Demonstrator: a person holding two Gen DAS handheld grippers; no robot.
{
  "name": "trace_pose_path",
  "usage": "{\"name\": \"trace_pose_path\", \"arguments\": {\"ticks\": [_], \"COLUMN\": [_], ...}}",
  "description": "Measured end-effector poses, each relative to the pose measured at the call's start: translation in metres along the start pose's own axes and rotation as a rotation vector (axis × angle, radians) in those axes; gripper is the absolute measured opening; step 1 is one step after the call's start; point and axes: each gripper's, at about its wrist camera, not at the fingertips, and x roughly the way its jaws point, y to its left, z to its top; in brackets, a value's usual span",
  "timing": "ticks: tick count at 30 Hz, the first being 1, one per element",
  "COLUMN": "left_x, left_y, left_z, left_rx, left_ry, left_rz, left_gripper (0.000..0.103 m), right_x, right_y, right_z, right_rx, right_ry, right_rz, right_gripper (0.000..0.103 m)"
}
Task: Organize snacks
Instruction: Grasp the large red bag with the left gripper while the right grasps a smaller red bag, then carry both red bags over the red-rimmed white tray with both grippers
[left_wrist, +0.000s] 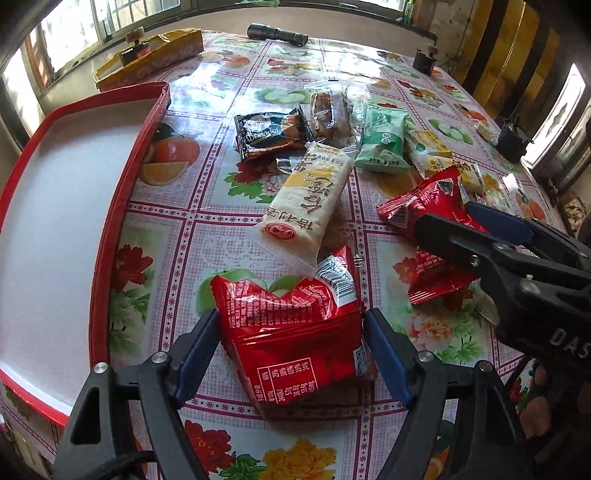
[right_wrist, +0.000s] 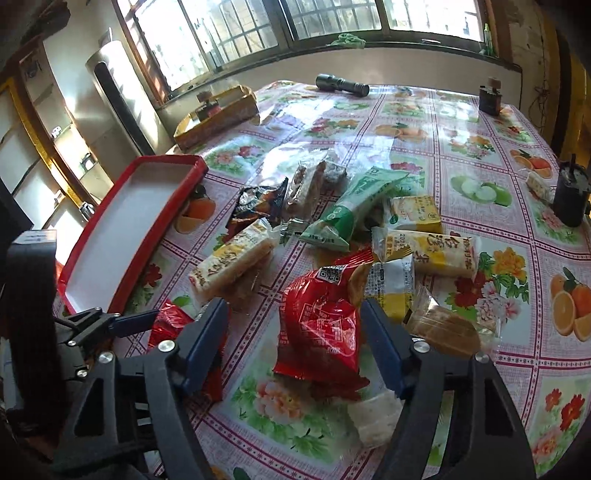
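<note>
My left gripper (left_wrist: 291, 350) is open around a red snack packet (left_wrist: 291, 332) that lies on the table, a pad on each side. My right gripper (right_wrist: 295, 343) is open around a second red packet (right_wrist: 321, 325); it shows in the left wrist view (left_wrist: 443, 225) over that packet (left_wrist: 424, 210). A red tray with a white floor (left_wrist: 55, 221) lies at the left, also in the right wrist view (right_wrist: 122, 225). A cream-yellow packet (left_wrist: 310, 199) lies just beyond the left gripper. Black (left_wrist: 269, 133), clear (left_wrist: 330, 110), green (left_wrist: 384, 140) and yellow (left_wrist: 432, 151) packets lie farther back.
A yellow box (left_wrist: 151, 59) and a black flashlight (left_wrist: 277, 34) lie at the table's far side. Dark jars (right_wrist: 570, 195) (right_wrist: 489, 96) stand at the right edge and far right. More yellow and clear packets (right_wrist: 436, 254) lie right of my right gripper.
</note>
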Motion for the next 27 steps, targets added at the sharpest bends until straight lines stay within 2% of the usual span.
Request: {"name": "trace_pose_path", "arguments": {"ticks": [1,3,5,6,8,11,19,27], "left_x": [0.002,0.003,0.004,0.004,0.004,0.002,-0.016,-0.045], "left_y": [0.001,0.005,0.007,0.008,0.009,0.012,0.012,0.012], "left_z": [0.000,0.001,0.003,0.004,0.006,0.007,0.003,-0.010], "left_rx": [-0.001,-0.008,-0.017,-0.022,-0.026,-0.031,-0.040,-0.037], "left_ry": [0.005,0.000,-0.004,-0.006,-0.016,-0.022,-0.055,-0.113], "left_rz": [-0.009,-0.014,-0.014,-0.015,-0.011,-0.017,-0.032,-0.025], "left_gripper": [0.079,0.079,0.079,0.078,0.066,0.056,0.053,0.053], "right_x": [0.007,0.017,0.024,0.026,0.026,0.023,0.002,-0.028], "right_y": [-0.001,-0.003,-0.006,-0.006,-0.006,-0.006,-0.010,-0.005], "right_z": [0.001,0.000,-0.002,-0.002,-0.003,-0.005,-0.012,-0.021], "right_rx": [-0.002,-0.003,0.009,0.009,0.001,0.008,0.063,0.069], "right_ry": [0.018,0.042,0.064,0.062,0.056,0.050,-0.001,-0.051], "right_rz": [-0.014,-0.028,-0.002,0.003,-0.001,0.013,0.063,0.067], "right_gripper": [0.072,0.060,0.054,0.054,0.054,0.053,0.051,0.051]}}
